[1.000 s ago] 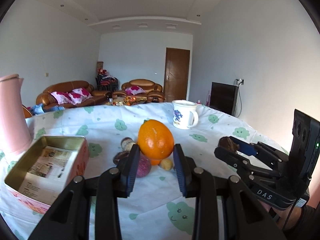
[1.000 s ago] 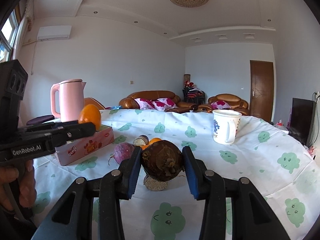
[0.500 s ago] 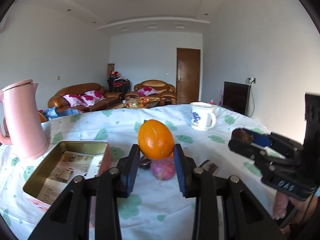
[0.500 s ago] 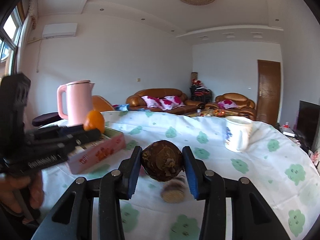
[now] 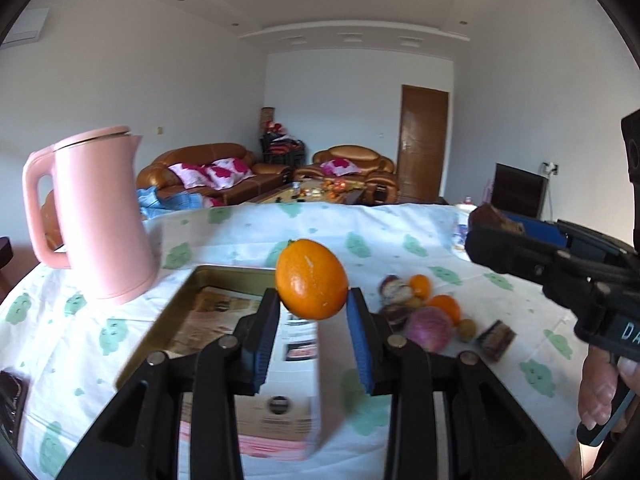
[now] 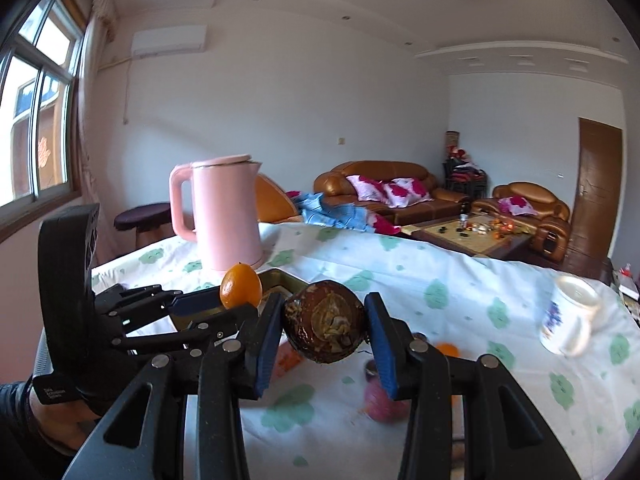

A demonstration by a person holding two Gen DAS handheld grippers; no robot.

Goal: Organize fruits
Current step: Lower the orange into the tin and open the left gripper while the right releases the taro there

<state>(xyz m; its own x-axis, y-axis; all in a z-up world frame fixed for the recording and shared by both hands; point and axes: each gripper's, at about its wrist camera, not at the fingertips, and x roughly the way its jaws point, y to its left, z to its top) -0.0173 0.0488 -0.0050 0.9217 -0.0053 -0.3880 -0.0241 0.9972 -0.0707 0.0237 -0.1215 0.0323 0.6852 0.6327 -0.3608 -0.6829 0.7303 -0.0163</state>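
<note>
You are in the carry step. The left gripper point(image 5: 312, 300) is clamped on the orange point(image 5: 311, 279), centre frame above the open tin point(image 5: 188, 296). The right gripper point(image 6: 325, 322) clamps the brown round fruit point(image 6: 325, 327). Next, lower each into the tin, then release.

Home living room: leather sofas point(image 6: 384, 190), coffee table point(image 6: 468, 236), wall air conditioner point(image 6: 170, 40), wooden door point(image 5: 423, 142).

On the table point(image 5: 248, 220), the kettle point(image 5: 100, 216) stands behind and left of my open tin point(image 5: 224, 280), with loose fruit point(image 5: 428, 312) heaped to its right and a mug point(image 6: 568, 316) farther right.
</note>
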